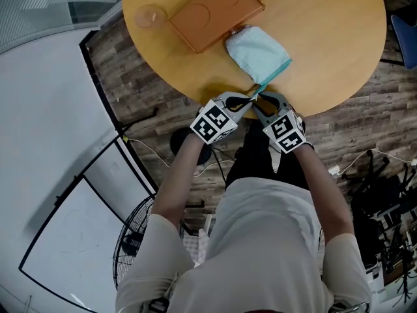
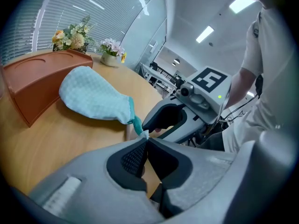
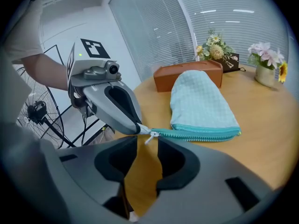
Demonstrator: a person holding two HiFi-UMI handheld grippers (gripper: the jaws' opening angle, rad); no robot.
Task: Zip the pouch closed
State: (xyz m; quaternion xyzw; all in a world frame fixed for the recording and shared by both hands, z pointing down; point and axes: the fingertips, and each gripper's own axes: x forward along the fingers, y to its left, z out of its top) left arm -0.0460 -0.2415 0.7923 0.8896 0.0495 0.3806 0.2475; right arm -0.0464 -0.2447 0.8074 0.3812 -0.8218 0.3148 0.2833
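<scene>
Head view looks down on a round wooden table [image 1: 326,18], where the pale blue pouch [image 1: 257,52] lies near the near edge. Its rounded, closed end is by the corner of an orange-brown tray [image 1: 215,12]. The pouch's long axis runs on a slant from that corner down toward the picture's right. Its teal zipper [image 3: 201,134] lines the edge that faces the person. The zipper's line slants from the pouch's right corner down to the table rim, where both grippers meet.

The left gripper [image 2: 145,139] has its jaws pressed together on the zipper tail [image 2: 138,125], the loose strip of tape that sticks out past the pouch's corner. The tape runs straight from the pouch to that pinch.

The right gripper [image 3: 147,141] has its jaws spread wide with bare tabletop showing between them. The small silver zipper pull [image 3: 149,138] hangs just at the gap between their tips, and neither pad presses on it. It sits at the near end of the zipper, right beside the left gripper's tips. The two grippers point toward each other, tips nearly touching.
</scene>
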